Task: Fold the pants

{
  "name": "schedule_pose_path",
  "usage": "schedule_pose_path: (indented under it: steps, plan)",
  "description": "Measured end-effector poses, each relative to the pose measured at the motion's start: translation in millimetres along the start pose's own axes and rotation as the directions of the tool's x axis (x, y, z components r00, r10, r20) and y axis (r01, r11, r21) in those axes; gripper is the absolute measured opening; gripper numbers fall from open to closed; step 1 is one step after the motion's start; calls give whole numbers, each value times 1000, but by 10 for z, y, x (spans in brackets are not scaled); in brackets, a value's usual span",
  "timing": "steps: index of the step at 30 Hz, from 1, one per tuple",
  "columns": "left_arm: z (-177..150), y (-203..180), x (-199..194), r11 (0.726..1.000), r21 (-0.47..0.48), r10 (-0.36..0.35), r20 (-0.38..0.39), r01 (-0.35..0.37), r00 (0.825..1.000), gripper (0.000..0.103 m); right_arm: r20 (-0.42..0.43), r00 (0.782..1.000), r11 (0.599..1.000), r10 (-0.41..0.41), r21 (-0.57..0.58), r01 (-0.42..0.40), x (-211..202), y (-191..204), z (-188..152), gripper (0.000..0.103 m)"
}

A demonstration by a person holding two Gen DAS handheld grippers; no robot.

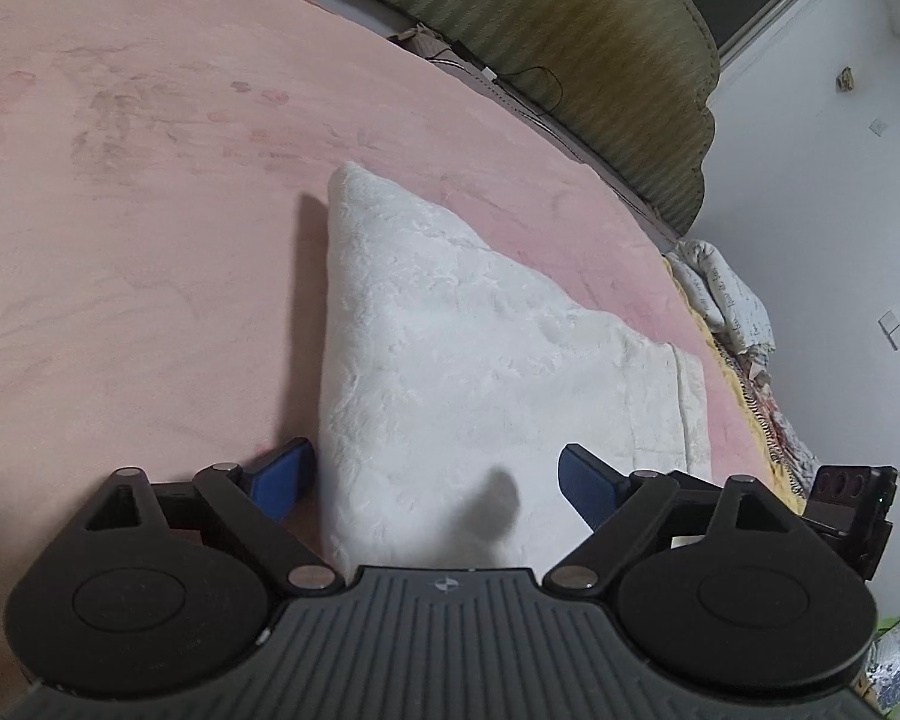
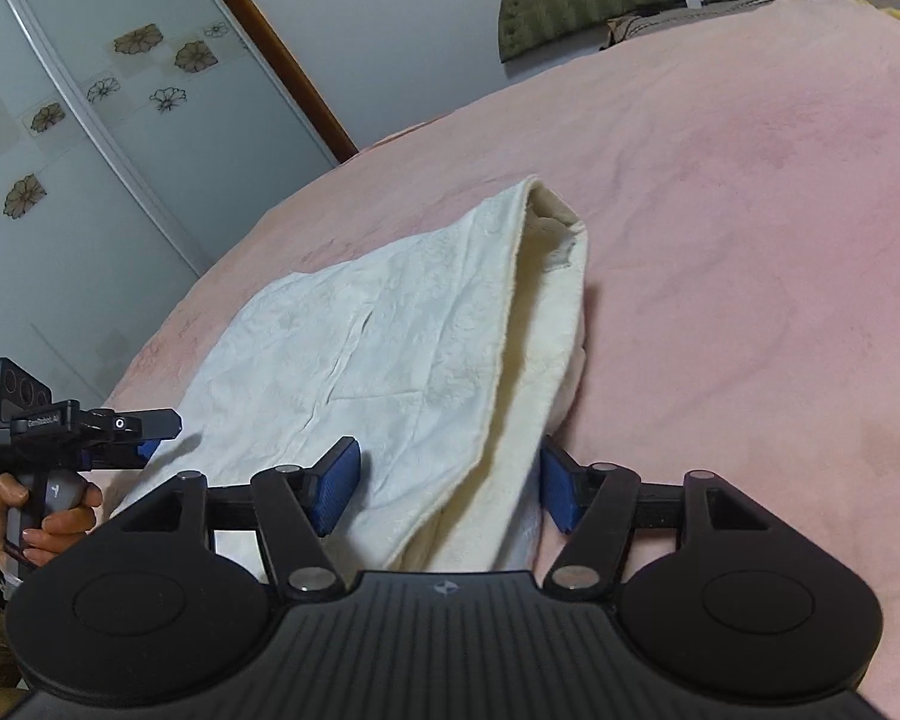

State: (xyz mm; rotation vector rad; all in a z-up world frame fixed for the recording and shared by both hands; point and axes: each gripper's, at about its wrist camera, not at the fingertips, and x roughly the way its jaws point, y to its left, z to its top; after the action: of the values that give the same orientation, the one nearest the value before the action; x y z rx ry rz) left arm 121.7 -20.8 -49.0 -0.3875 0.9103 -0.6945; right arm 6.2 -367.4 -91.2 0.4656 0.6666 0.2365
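Observation:
The white fleecy pants (image 1: 450, 330) lie folded in a flat stack on the pink bed cover (image 1: 150, 210). My left gripper (image 1: 435, 480) is open, its blue pads (image 1: 282, 474) straddling the near corner of the pants. In the right wrist view the pants (image 2: 390, 330) show stacked layers along their right edge. My right gripper (image 2: 447, 486) is open, with its blue pads (image 2: 336, 486) on either side of the near layered edge. The left gripper (image 2: 90, 426) shows there at the left, held in a hand.
A green padded headboard (image 1: 600, 60) stands at the far end of the bed. A crumpled quilt (image 1: 726, 300) lies at the bed's right side. A wardrobe door with flower prints (image 2: 60, 120) stands left of the bed. White walls surround the bed.

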Motion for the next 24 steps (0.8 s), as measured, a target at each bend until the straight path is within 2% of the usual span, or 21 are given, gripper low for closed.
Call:
schedule_pose_path:
  steps: [3, 4, 5, 6, 7, 9, 11, 14, 18, 21, 24]
  plan:
    - [43, 27, 97, 998, -37, -53, -8, 53, 999, 86, 21, 1000, 999, 16, 31, -16, 78, -63, 33, 51]
    - [47, 27, 103, 997, -48, -54, -3, 54, 999, 81, 30, 999, 998, 28, 52, -29, 96, -99, 36, 46]
    - [40, 18, 103, 997, -47, -56, -2, 56, 998, 60, 39, 999, 997, 32, 63, -34, 90, -117, 23, 42]
    - [23, -3, 96, 999, -28, -40, 0, 40, 999, 45, 48, 998, 998, 28, 57, -31, 76, -97, 2, 41]
    - [-10, -28, 76, 1000, -1, -8, 13, 8, 1000, 36, 59, 998, 999, 19, 37, -21, 48, -56, -25, 37]
    - [-59, -50, 20, 1000, 17, 6, 50, -7, 999, 20, 85, 996, 1000, 9, 8, -10, -7, 38, -56, 30]
    - [-96, -105, -46, 999, 35, 8, 88, -11, 996, 14, 107, 994, 1000, 7, -16, -5, -58, 132, -55, 24]
    - [-165, -281, -176, 988, 136, 53, 155, -74, 987, 10, 123, 992, 996, -26, -78, 36, -87, 314, -17, 21]
    - [-265, -504, -350, 955, 252, 99, 232, -158, 968, 9, 156, 987, 985, -39, -162, 65, -147, 574, 29, 20]
    - [-300, -595, -509, 920, 318, 133, 298, -229, 945, 9, 165, 986, 974, -26, -217, 62, -136, 765, 77, 20]
    - [-192, -590, -676, 901, 337, 151, 345, -273, 926, 9, 163, 987, 962, -9, -267, 53, -52, 955, 137, 20]
